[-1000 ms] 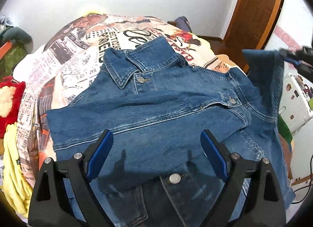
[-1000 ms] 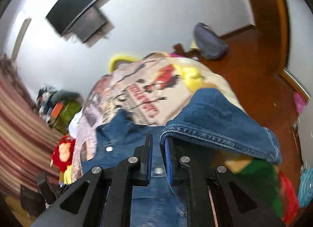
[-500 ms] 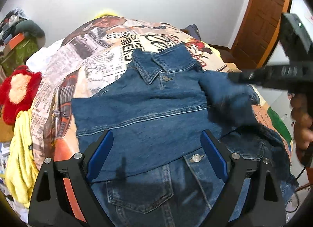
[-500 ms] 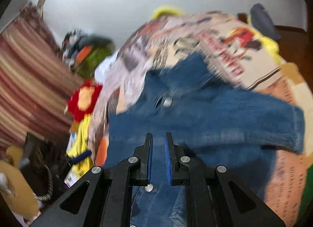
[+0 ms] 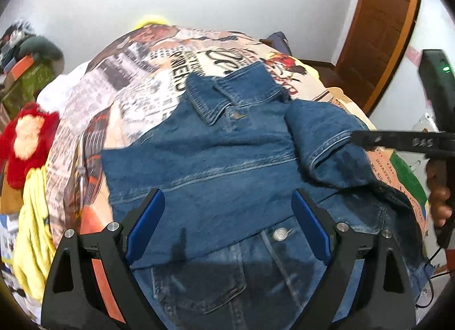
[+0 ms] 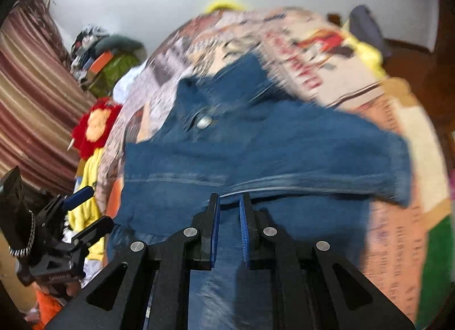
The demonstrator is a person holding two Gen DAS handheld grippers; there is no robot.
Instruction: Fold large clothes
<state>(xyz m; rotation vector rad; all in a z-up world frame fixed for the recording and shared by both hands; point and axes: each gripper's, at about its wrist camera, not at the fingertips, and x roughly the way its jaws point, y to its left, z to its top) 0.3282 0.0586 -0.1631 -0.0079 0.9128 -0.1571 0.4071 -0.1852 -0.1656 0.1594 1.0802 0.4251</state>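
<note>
A blue denim jacket [image 5: 216, 165] lies front up on the bed, collar at the far end, one sleeve folded across its chest. My left gripper [image 5: 227, 216] is open and empty, hovering over the lower front of the jacket. My right gripper [image 5: 355, 139] reaches in from the right edge of the left wrist view, at the cuff of the right sleeve [image 5: 321, 142], which lies folded in over the jacket. In the blurred right wrist view my right gripper [image 6: 229, 210] has a narrow gap between its pads, above the jacket [image 6: 256, 159], with nothing visibly between them.
The bed carries a newspaper-print cover [image 5: 148, 79]. A red plush toy [image 5: 25, 142] and yellow cloth [image 5: 31, 233] lie at its left side. A wooden door [image 5: 384, 25] stands at the right. A striped curtain [image 6: 31, 108] hangs at the left.
My right gripper carried the right sleeve from the raised side inward over the jacket front and its pads have parted slightly. My left gripper stayed open and shifted a little.
</note>
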